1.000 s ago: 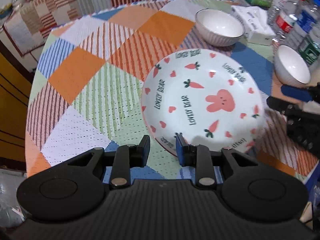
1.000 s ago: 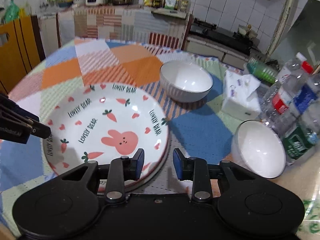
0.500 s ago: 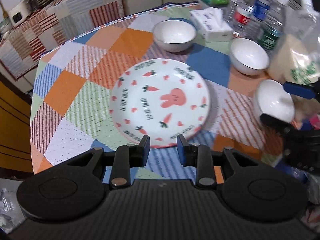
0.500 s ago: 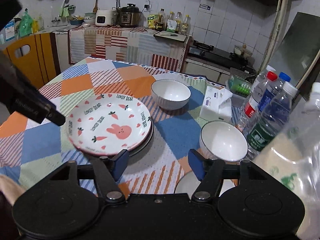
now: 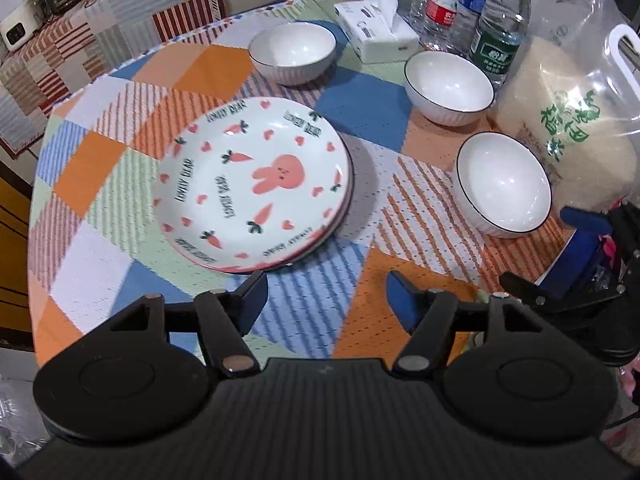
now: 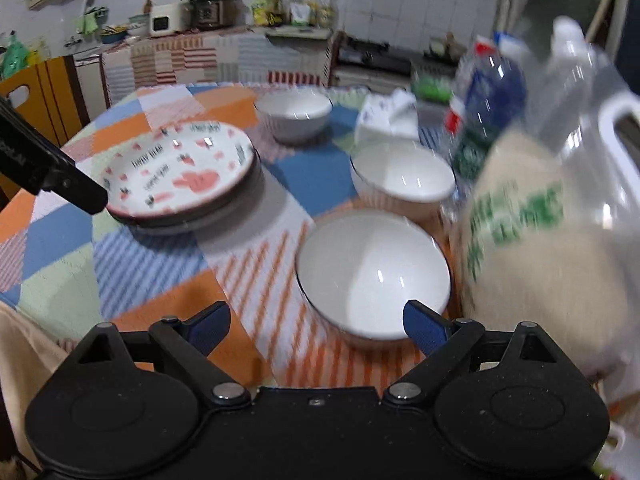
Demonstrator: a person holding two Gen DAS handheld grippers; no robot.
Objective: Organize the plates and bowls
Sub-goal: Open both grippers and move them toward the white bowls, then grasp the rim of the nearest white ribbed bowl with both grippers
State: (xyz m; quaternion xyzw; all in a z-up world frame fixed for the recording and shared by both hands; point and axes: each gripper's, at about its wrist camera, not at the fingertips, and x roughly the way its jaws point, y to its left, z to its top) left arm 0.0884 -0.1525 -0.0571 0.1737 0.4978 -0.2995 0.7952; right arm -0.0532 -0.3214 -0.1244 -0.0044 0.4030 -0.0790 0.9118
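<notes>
Cloth-covered table [image 5: 100, 248] fills both views, its near edge running under the two grippers. The left gripper [image 5: 326, 300] hangs over the near edge with its fingers spread wide and nothing between them; half a second ago they were nearly together. Striped cloth lies bare between it and the stacked rabbit plates [image 5: 256, 184], which sit toward the table's left side. The right gripper [image 6: 316, 322] also stands spread and empty, just short of the nearest bowl [image 6: 372, 272], which lies at the right near edge, hard beside the rice bag [image 6: 552, 264]; the view is blurred, and it has swung closer to this bowl than before. Beyond, a second bowl [image 5: 448, 86] sits near the water bottles [image 5: 496, 20], and a third bowl [image 5: 292, 52] rests by the far edge beside the tissue box [image 5: 376, 32].
</notes>
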